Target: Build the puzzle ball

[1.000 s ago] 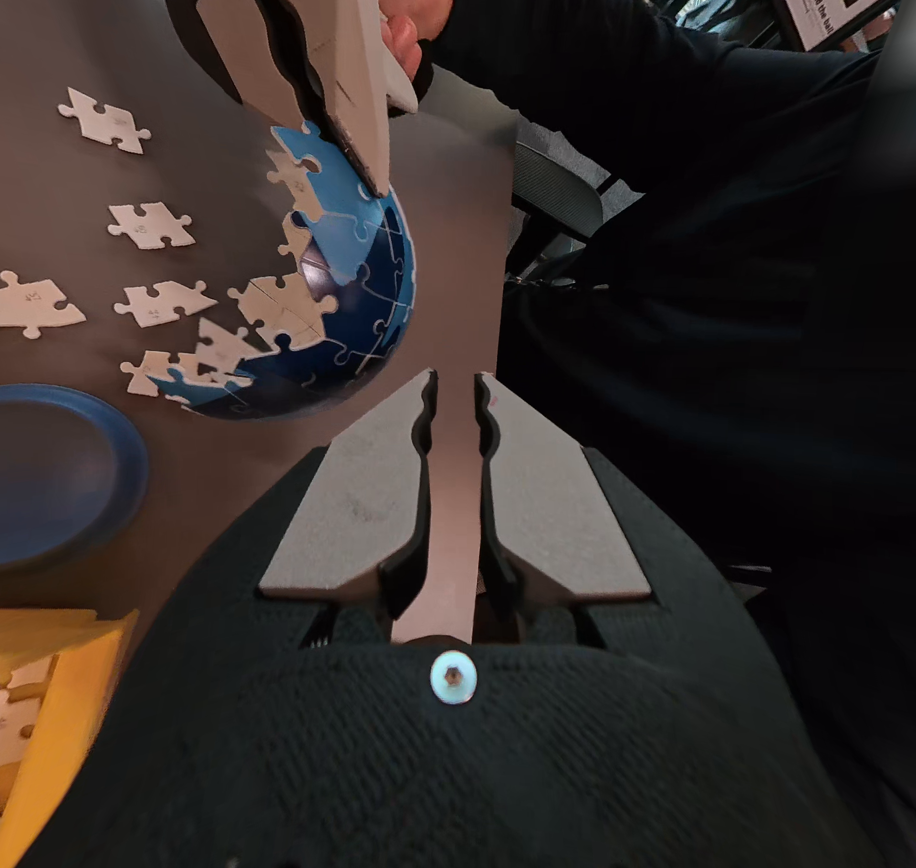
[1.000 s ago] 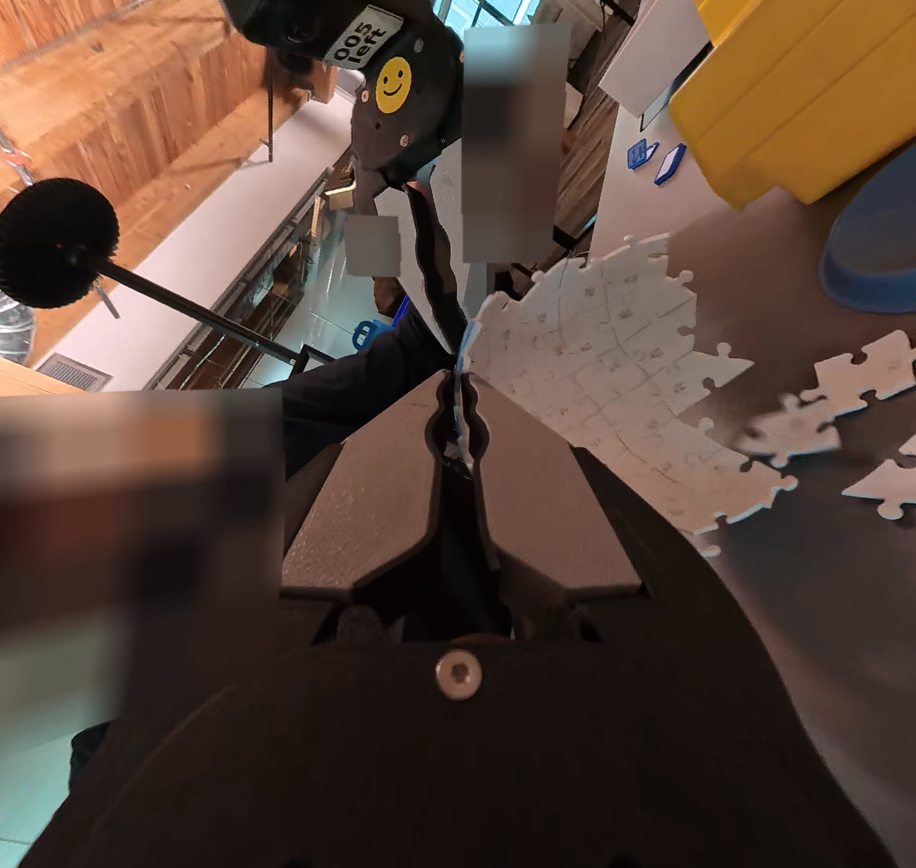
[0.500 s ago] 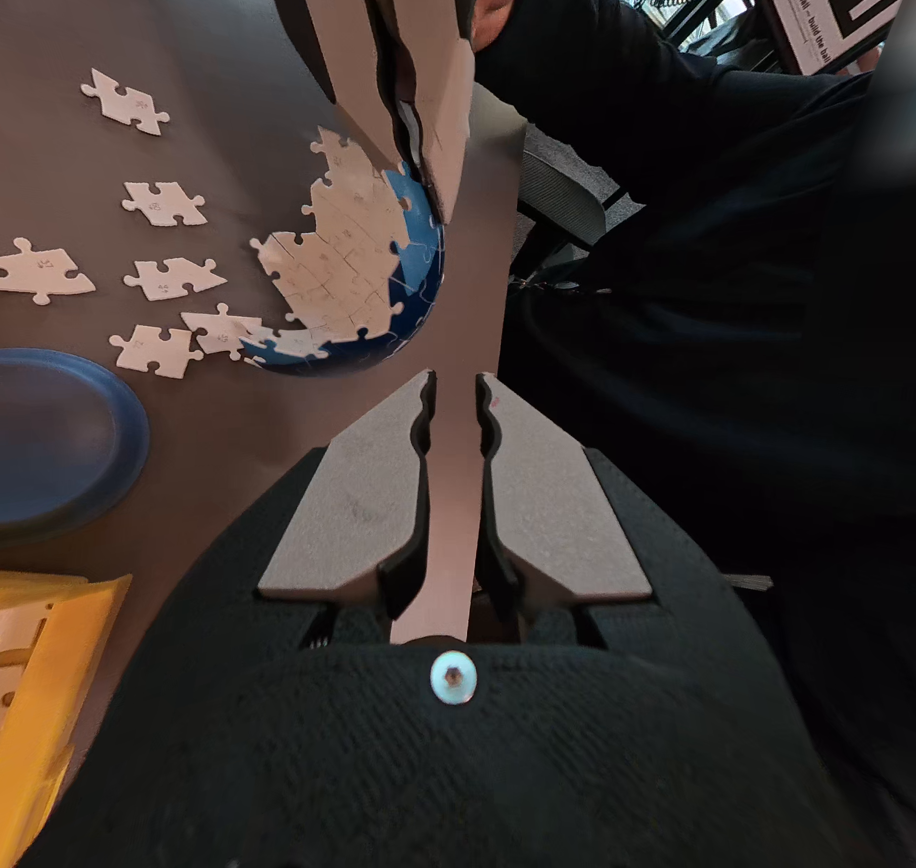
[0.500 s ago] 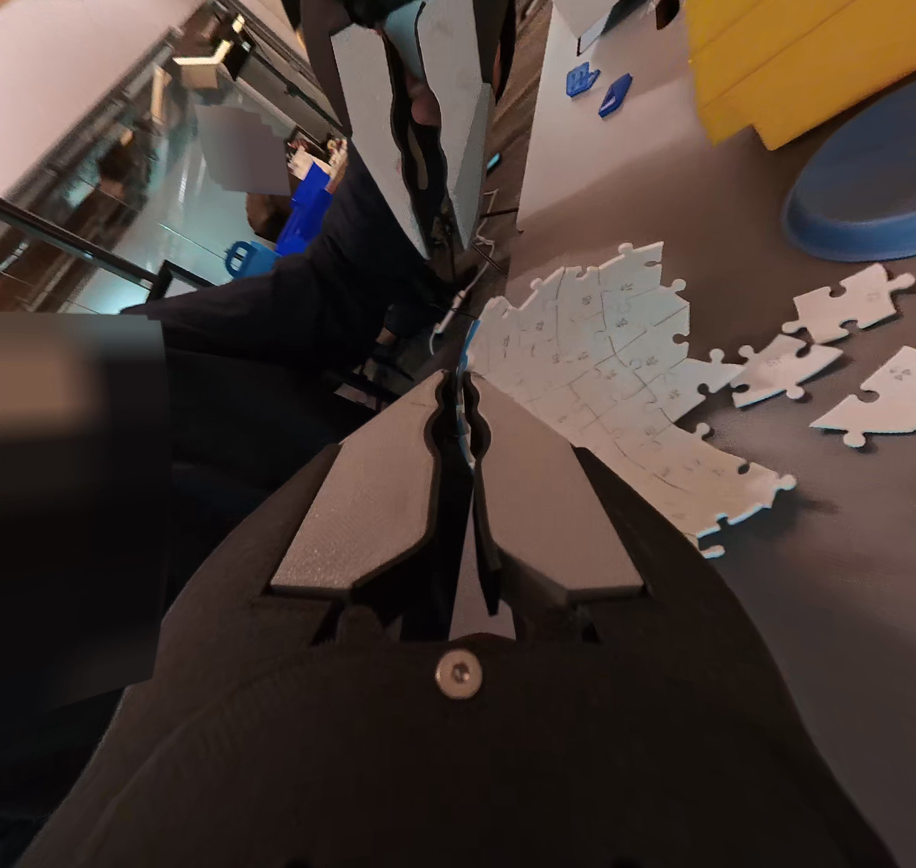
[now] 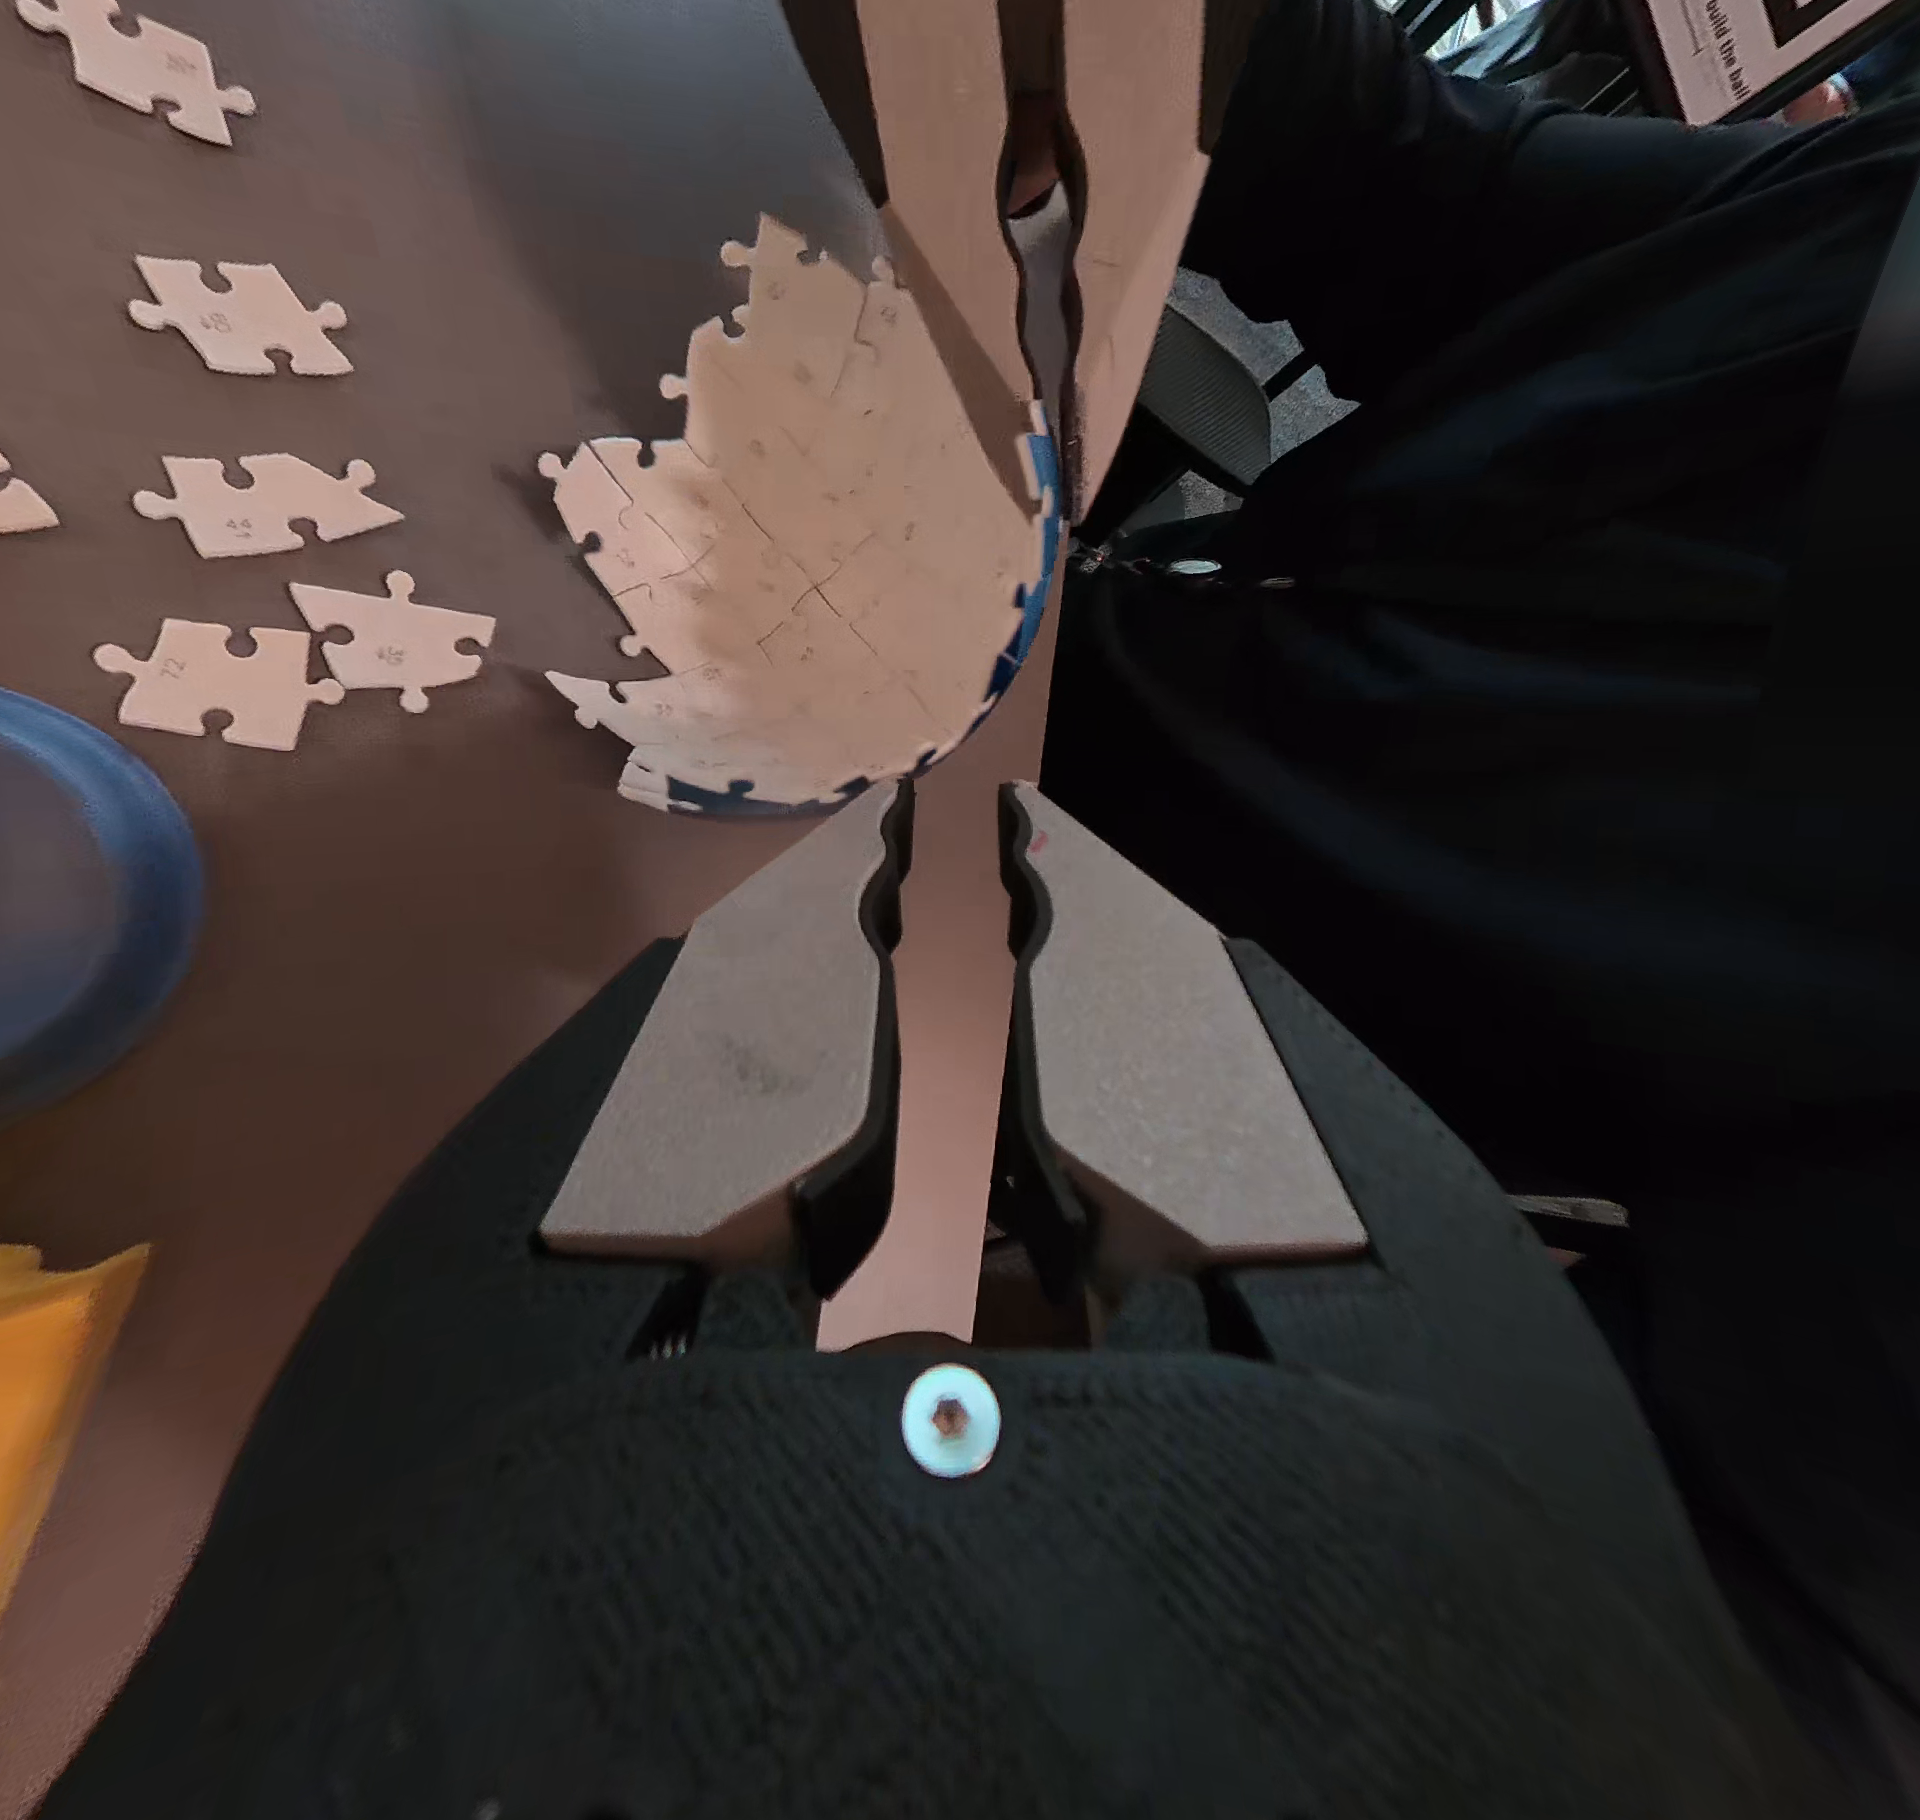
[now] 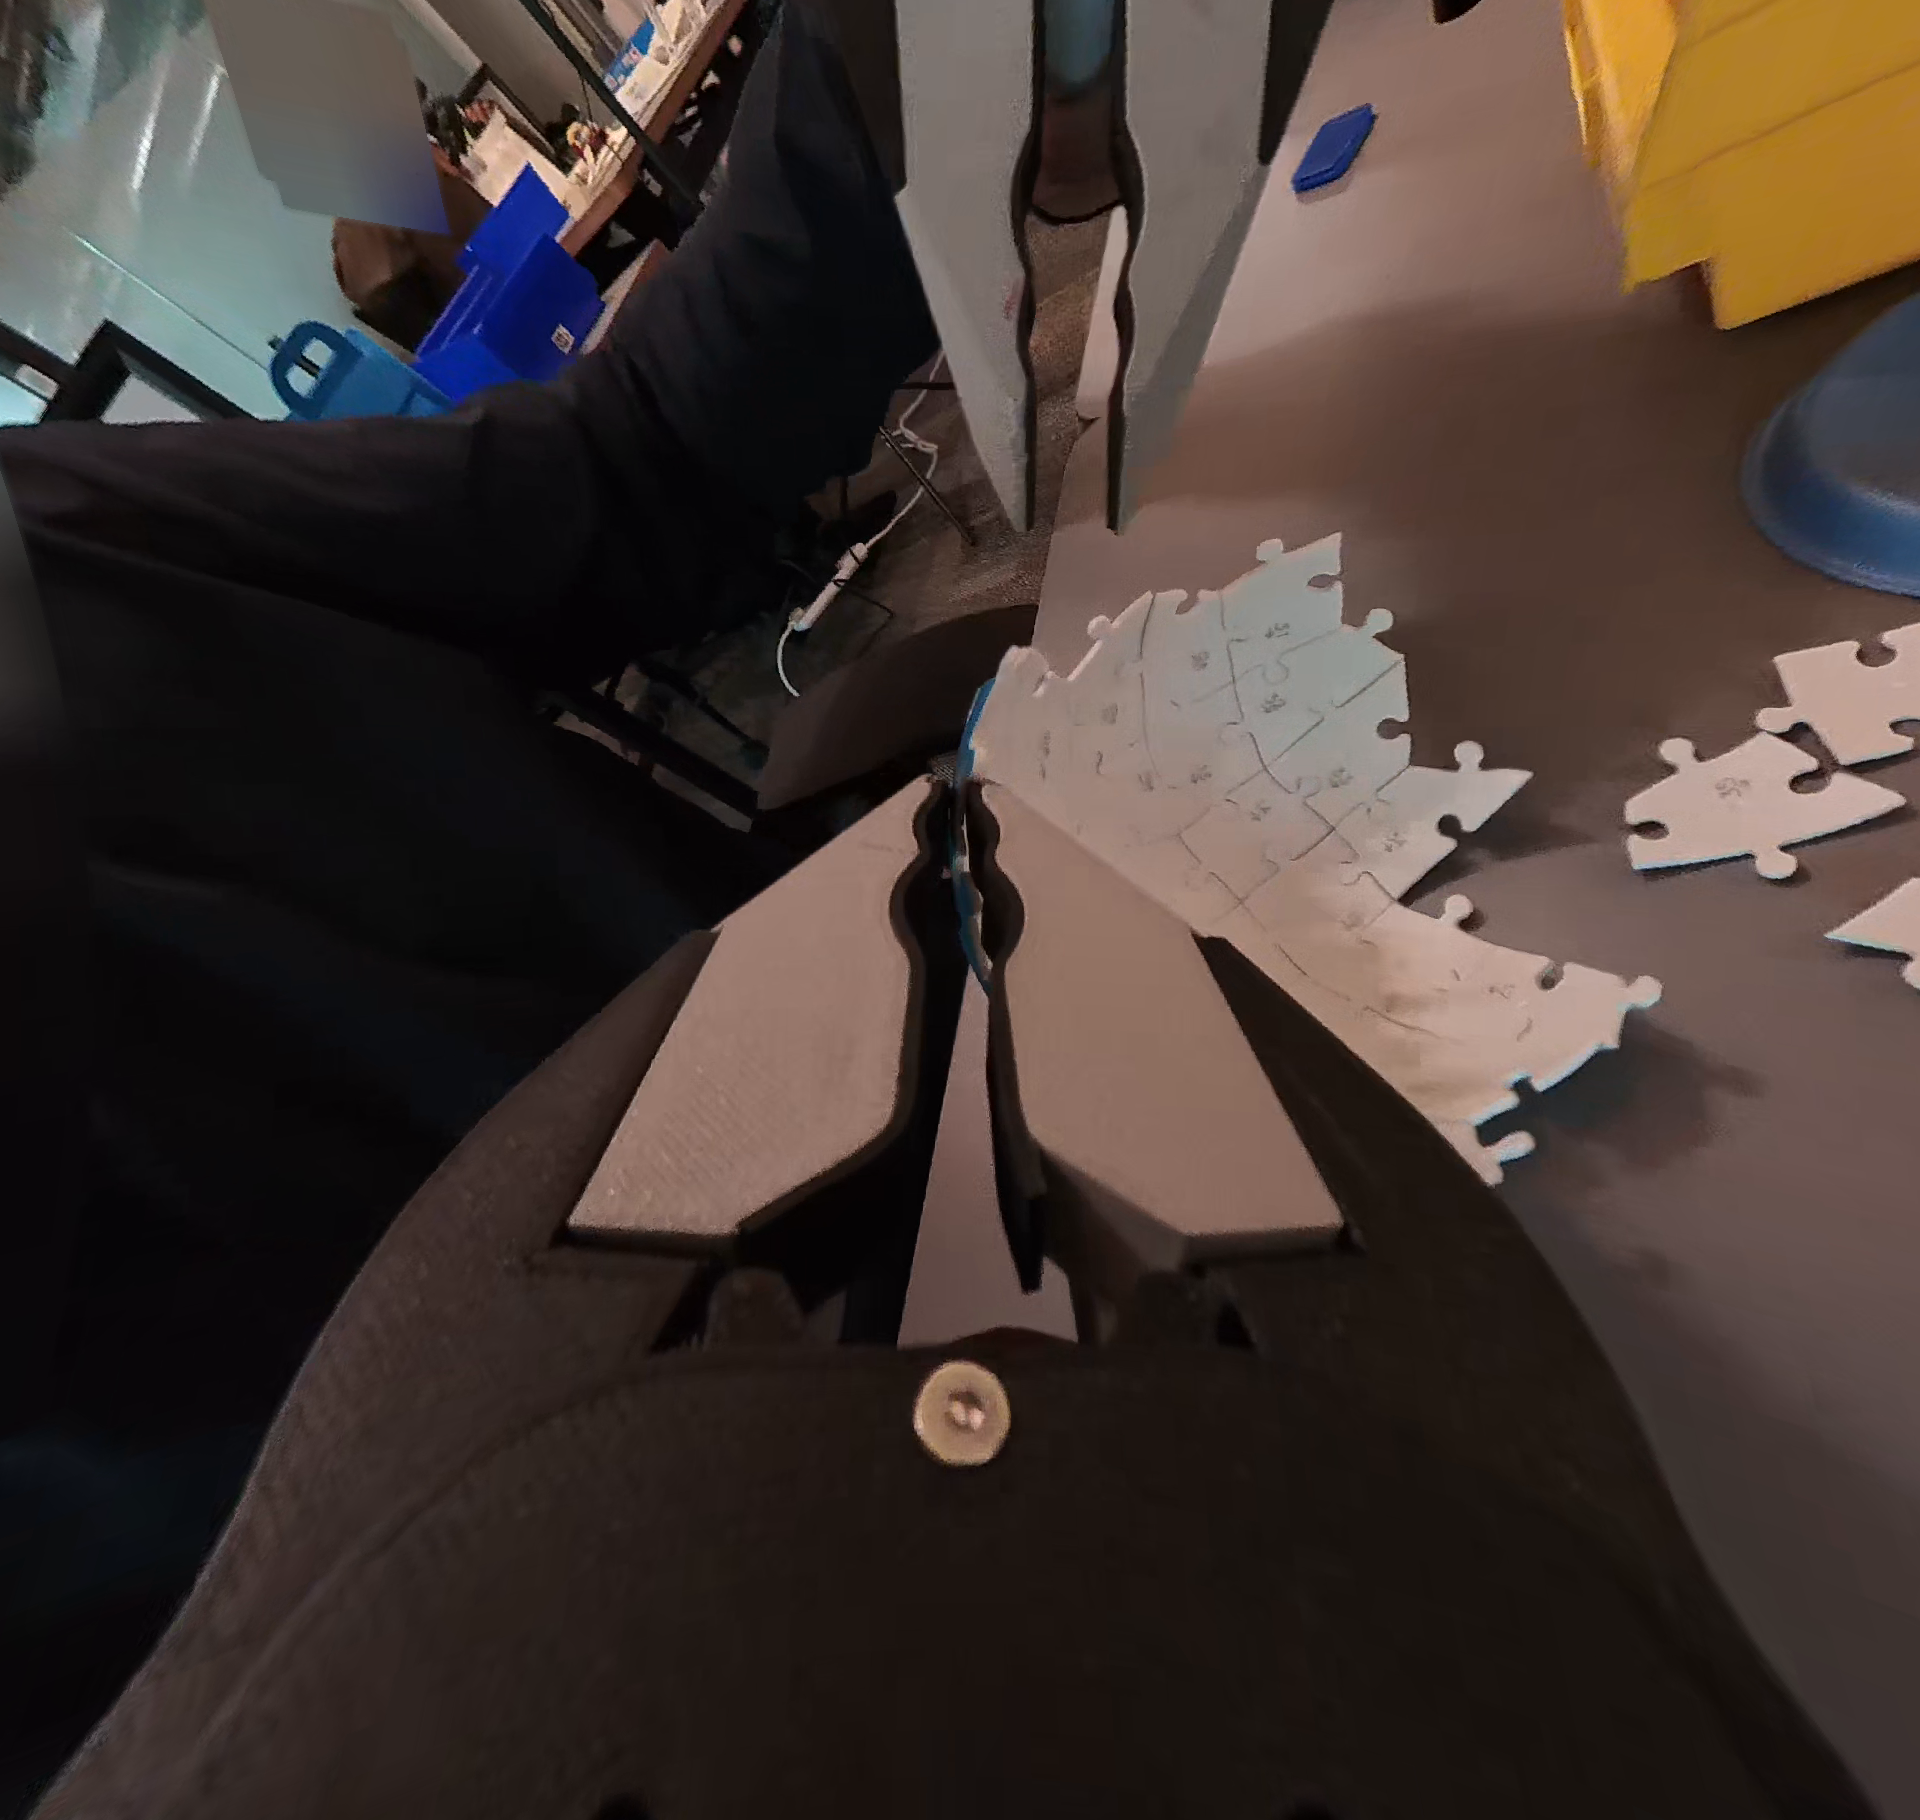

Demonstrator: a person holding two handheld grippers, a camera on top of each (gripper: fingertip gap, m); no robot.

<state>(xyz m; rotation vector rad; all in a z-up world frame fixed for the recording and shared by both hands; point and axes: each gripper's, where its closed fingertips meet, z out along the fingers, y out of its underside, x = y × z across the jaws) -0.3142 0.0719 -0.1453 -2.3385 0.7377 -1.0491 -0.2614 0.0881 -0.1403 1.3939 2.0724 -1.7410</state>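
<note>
While the right gripper (image 6: 961, 814) stays clamped on its rim, the half-built puzzle ball (image 5: 831, 575) has rolled white-side-up, just ahead of the left gripper (image 5: 951, 804), whose slightly parted jaws hold nothing, ready to fetch a piece.

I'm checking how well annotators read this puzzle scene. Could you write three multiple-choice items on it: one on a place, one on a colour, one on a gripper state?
1. Where does the right gripper grip the half-built curved puzzle shell?
A. at its rim
B. at its centre
C. not at all

2. What colour is the shell's outer face?
A. red
B. blue
C. green

3. How are the left gripper's fingers?
A. shut on a loose white puzzle piece
B. shut on the shell
C. slightly apart, empty

Answers:
1 A: the fingers close on the shell's edge in the right wrist view.
2 B: blue shows along the rim; the inside is white.
3 C: brown table shows through the gap, and the loose white puzzle pieces lie untouched.
</note>
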